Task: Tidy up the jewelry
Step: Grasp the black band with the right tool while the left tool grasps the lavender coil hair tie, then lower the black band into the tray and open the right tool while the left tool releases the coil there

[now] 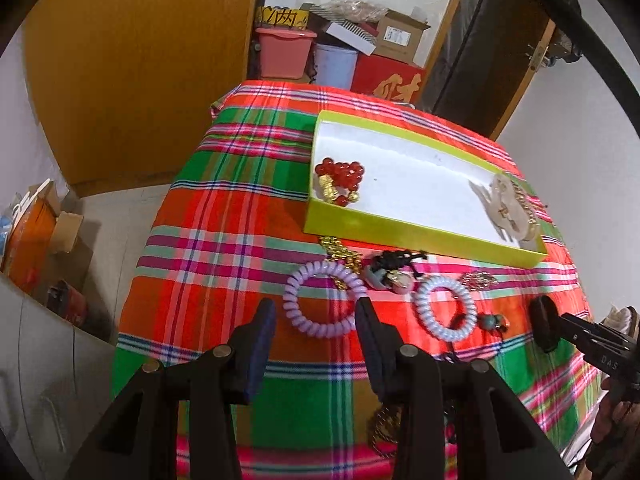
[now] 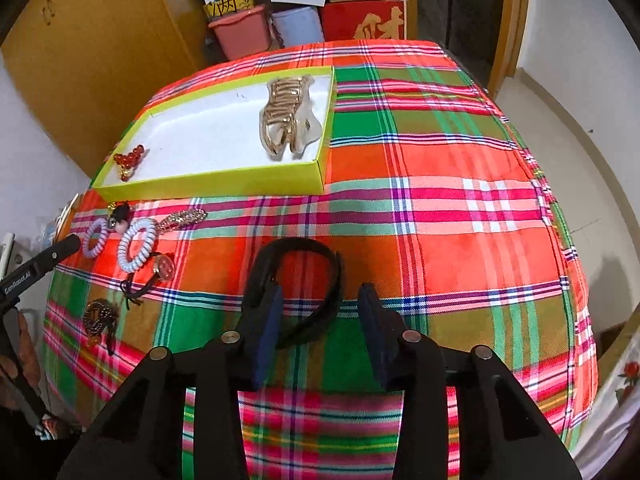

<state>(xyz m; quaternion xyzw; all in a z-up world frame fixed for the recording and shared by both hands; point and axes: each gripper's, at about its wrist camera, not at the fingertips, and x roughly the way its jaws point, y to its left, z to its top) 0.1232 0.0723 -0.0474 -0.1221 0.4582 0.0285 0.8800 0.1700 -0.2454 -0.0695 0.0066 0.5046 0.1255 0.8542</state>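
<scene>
A yellow-green box (image 1: 404,227) (image 2: 208,182) with a white floor holds a red bead bracelet (image 1: 340,178) (image 2: 129,157) and a gold hair claw (image 2: 289,114) (image 1: 510,202). In front of it lie a purple coil hair tie (image 1: 322,298) (image 2: 95,240), a pale blue coil tie (image 1: 444,312) (image 2: 137,249), a gold chain (image 1: 340,254), a watch (image 2: 164,269) and a black headband (image 2: 308,280). My left gripper (image 1: 316,320) is open just over the purple tie. My right gripper (image 2: 318,308) is open, straddling the headband.
A plaid cloth (image 2: 440,200) covers the round table. Behind it are stacked boxes and a pink tub (image 1: 284,56). A brown bead string (image 2: 96,316) lies near the front left edge. Wooden doors stand behind.
</scene>
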